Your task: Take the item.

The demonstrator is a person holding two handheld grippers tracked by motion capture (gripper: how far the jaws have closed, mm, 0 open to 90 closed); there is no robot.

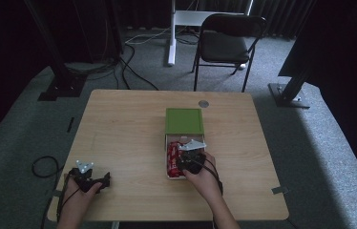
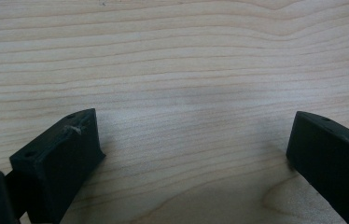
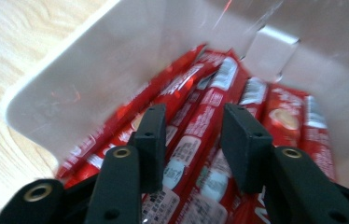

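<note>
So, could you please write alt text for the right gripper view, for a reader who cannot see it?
The right gripper reaches into a white box of red stick packets, its two black jaws on either side of one packet. Light wooden table shows at the left.

The high view is dim, its surroundings nearly black. The wooden table (image 1: pixel 129 138) catches soft daylight. The red packets (image 3: pixel 200 121) look blurred, with glare.

Behind the wooden counter (image 1: pixel 119 124) stands a black folding chair (image 1: pixel 224 40); a white desk leg (image 1: pixel 171 33) rises left of the chair, with black cables (image 1: pixel 129 67) on grey carpet.
</note>
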